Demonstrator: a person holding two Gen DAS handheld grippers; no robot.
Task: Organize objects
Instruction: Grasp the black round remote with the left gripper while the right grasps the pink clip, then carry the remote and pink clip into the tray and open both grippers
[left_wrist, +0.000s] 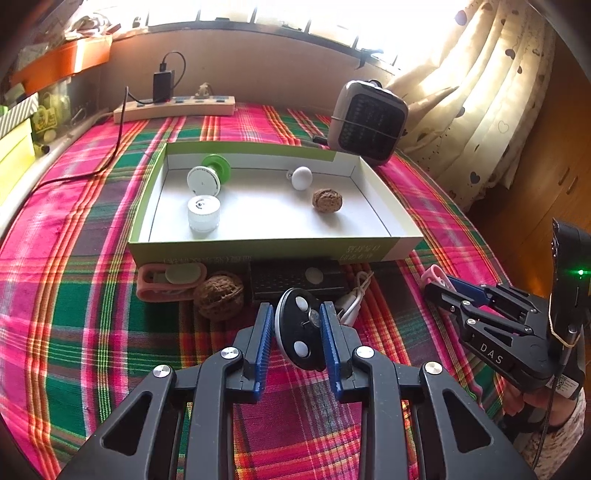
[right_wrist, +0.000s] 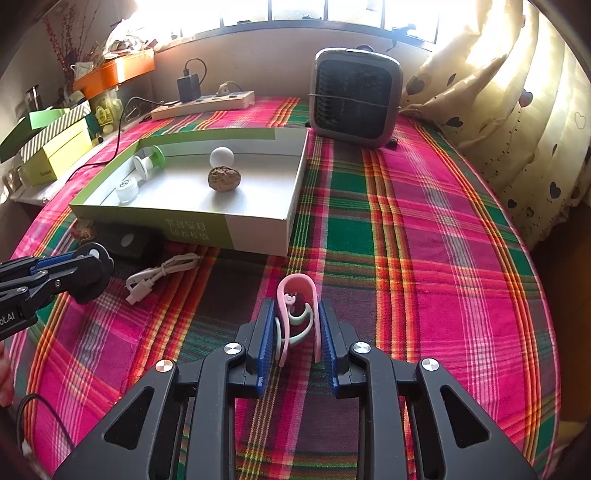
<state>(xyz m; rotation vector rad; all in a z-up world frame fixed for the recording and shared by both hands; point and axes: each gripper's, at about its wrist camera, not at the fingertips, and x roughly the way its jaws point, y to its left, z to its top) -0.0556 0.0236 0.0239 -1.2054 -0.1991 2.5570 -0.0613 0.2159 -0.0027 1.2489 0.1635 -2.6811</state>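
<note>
Two grippers, each loaded: my left gripper (left_wrist: 297, 328) pinches a black disc (left_wrist: 299, 330) by its rims, my right gripper (right_wrist: 295, 328) squeezes a pink clip (right_wrist: 295, 299) just above the plaid cloth (right_wrist: 424, 240). Both pieces look light; the clip probably springy. Ahead, the box (left_wrist: 258, 247) holds four items, one a walnut (left_wrist: 327, 200); another walnut (left_wrist: 218, 295) waits outside.

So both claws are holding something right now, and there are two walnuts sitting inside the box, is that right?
Nearly. Both claws are holding something: the left claw grips a black oval disc, the right claw a pink clip. But only one walnut sits inside the box. The left wrist view shows the other walnut on the cloth in front of it.
</note>
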